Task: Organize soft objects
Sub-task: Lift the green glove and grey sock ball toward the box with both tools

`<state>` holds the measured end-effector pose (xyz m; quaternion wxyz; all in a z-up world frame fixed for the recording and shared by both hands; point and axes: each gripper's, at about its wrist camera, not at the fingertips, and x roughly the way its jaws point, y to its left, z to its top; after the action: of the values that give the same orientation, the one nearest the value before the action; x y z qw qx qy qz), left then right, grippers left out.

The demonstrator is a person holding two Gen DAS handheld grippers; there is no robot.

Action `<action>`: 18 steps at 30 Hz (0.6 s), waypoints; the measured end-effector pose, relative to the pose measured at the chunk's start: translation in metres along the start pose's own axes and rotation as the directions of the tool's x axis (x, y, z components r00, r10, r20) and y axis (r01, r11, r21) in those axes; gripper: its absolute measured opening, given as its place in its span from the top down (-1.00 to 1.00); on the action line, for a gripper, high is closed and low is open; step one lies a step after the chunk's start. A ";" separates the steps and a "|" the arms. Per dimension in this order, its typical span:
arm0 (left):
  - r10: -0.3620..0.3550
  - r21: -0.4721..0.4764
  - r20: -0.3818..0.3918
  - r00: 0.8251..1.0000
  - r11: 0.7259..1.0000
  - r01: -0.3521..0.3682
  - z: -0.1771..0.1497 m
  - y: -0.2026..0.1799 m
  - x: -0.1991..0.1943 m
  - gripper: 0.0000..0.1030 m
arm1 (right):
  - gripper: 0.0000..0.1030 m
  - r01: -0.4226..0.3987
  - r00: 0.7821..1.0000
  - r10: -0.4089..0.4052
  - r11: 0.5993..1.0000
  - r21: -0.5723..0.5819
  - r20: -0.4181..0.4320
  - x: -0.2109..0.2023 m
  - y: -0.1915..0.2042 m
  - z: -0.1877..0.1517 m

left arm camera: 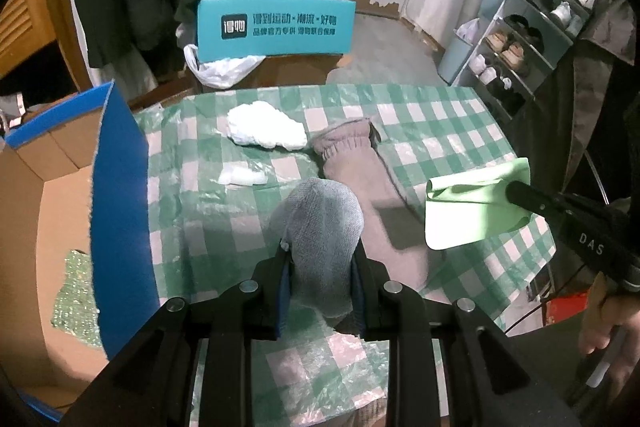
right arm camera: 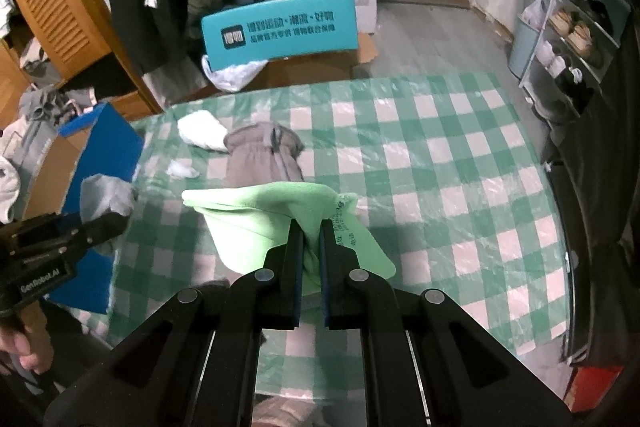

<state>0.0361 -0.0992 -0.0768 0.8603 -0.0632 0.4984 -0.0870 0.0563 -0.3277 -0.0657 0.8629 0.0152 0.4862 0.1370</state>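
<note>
While both grippers hang above the green-checked table (left arm camera: 440, 107), I read the left gripper (left arm camera: 322, 263) as pinching a grey-blue sock (left arm camera: 320, 219) at lower centre of its view. The right gripper (right arm camera: 311, 239) has its jaws pressed tight on a light green cloth (right arm camera: 248, 219) at centre frame. A brown-grey garment (left arm camera: 352, 163) lies on the table beyond, touching a white wad (left arm camera: 264, 125). An open cardboard box (left arm camera: 60, 195) stands at left.

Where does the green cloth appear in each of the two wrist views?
Left wrist view: green cloth at right of centre, pinched by the right gripper.
Right wrist view: green cloth at centre, between that gripper's fingers.
Shared landmark: the teal box with printed text beyond the table.
</note>
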 end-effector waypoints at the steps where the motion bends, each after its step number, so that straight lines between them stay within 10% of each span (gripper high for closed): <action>1: -0.002 -0.002 0.005 1.000 1.000 0.002 0.001 0.001 -0.003 0.51 | 0.89 -0.005 1.000 0.005 1.000 0.000 0.005 -0.002 0.001 0.002; 18: 0.010 -0.011 0.079 0.997 1.000 -0.009 0.008 0.007 -0.036 0.51 | 0.89 -0.051 0.995 0.052 0.998 -0.025 0.080 -0.030 0.026 0.023</action>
<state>0.0262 -0.0846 -0.0433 0.8793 -0.0689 0.4649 -0.0777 0.0550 -0.3073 -0.0249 0.8782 0.0236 0.4488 0.1639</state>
